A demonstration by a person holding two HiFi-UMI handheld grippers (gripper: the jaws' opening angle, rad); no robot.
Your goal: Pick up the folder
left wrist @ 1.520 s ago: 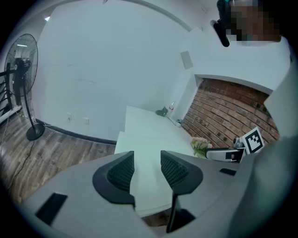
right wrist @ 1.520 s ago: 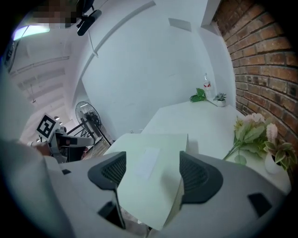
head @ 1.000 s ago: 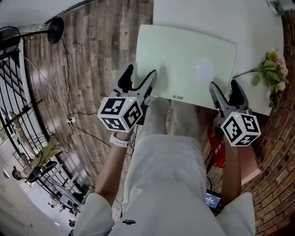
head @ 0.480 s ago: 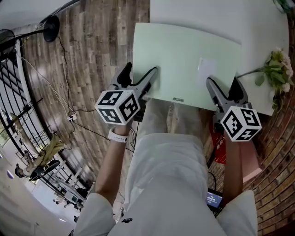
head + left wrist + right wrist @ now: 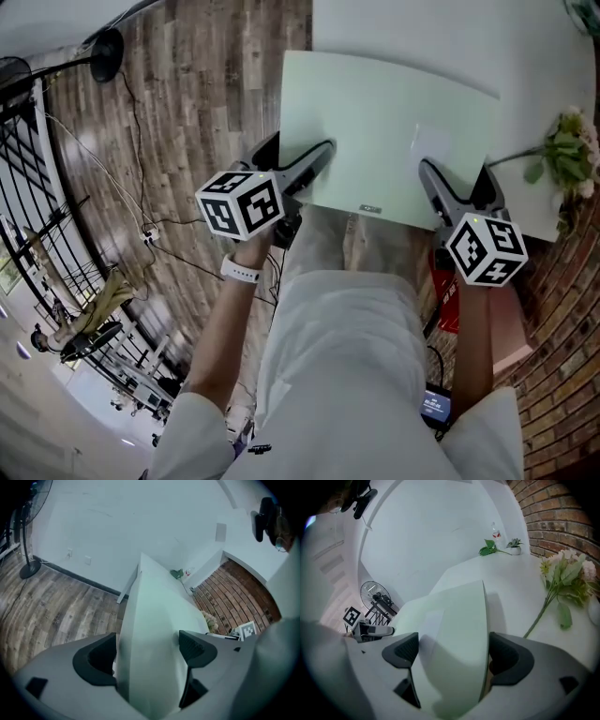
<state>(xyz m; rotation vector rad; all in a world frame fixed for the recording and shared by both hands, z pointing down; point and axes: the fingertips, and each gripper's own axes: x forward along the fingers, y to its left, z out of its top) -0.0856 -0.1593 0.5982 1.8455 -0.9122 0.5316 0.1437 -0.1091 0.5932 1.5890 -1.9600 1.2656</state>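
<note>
A pale green folder lies flat on the white table, its near edge hanging over the table's side toward me. My left gripper straddles the folder's near left corner, jaws spread, one above and one below the folder. My right gripper straddles the near right edge; its jaws are opening with the folder between them. In both gripper views the pads stand off the sheet, pressing on nothing.
A bunch of pale flowers lies on the table just right of the folder. A small potted plant and a bottle stand at the table's far end. A fan and cables are on the wooden floor at left.
Both grippers have sunk and slid onto the folder's near edge, and their jaws have spread wider. The left gripper has rolled so that its marker cube faces more upward.
</note>
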